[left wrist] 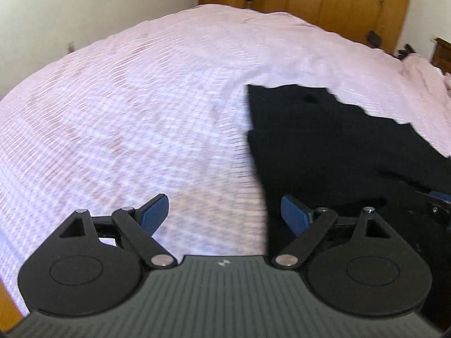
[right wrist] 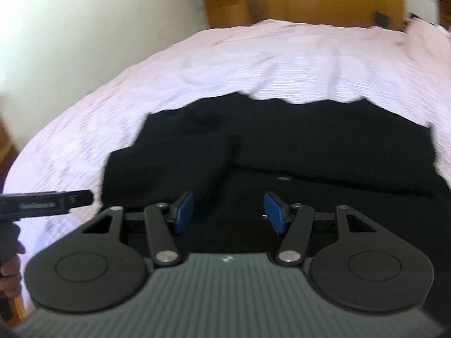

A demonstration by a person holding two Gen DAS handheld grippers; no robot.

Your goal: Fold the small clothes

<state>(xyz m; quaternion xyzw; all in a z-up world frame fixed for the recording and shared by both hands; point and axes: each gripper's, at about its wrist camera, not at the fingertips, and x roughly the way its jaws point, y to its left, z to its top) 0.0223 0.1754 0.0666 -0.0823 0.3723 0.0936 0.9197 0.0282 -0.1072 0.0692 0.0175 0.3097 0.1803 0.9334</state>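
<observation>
no readable writing, your left gripper (left wrist: 225, 214) wide and empty, black garment (left wrist: 324, 140) beside its right finger, your right gripper (right wrist: 229, 212) half open, empty, over the garment (right wrist: 296, 140)

Bed (left wrist: 141, 112): wide pink cover, flat and bare to the left and beyond the garment.
Garment (right wrist: 310, 146): black, lies flat on the bed, no real obstacle.
Far side: wall (left wrist: 84, 5) and wardrobe (left wrist: 352, 2) close the room.
</observation>
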